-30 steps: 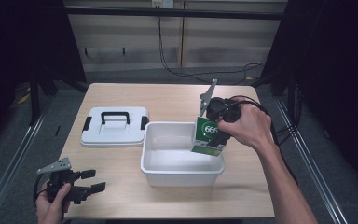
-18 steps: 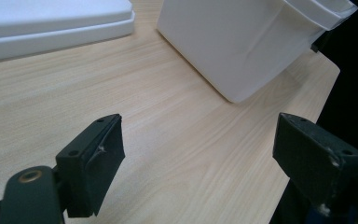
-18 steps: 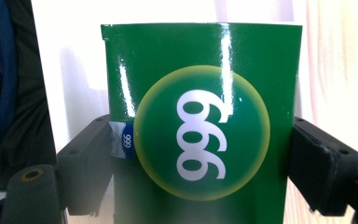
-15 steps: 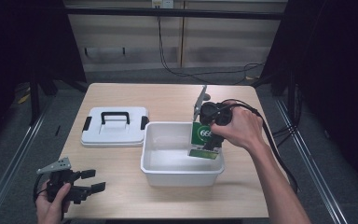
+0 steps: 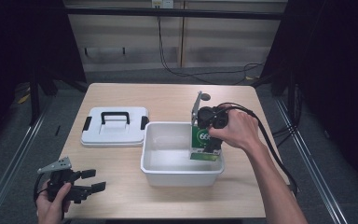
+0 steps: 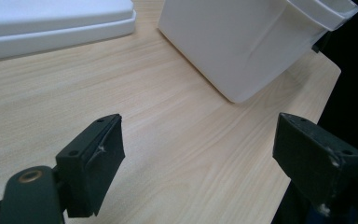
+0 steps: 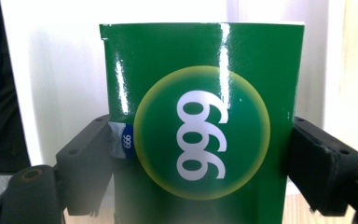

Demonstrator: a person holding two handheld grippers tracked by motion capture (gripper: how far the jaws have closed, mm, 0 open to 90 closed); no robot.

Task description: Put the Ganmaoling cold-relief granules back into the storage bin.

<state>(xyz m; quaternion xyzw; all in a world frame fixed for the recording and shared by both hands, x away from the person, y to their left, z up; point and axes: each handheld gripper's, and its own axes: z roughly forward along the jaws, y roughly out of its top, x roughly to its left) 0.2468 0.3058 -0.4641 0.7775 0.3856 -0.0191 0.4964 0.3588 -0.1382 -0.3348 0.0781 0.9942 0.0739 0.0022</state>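
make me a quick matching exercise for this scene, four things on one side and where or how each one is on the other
Things:
1. green box
2. white lid
3. left gripper
4. white bin

States:
a. open, low over the near left corner of the table
b. lying flat, left of the bin
c. clamped between the right gripper's jaws, inside the bin
d. standing uncovered mid-table

Pairs: 1-c, 2-b, 3-a, 4-d

The lid (image 5: 114, 126) lies left of the tub (image 5: 182, 169); the box (image 5: 204, 143) sits inside the tub's right end.
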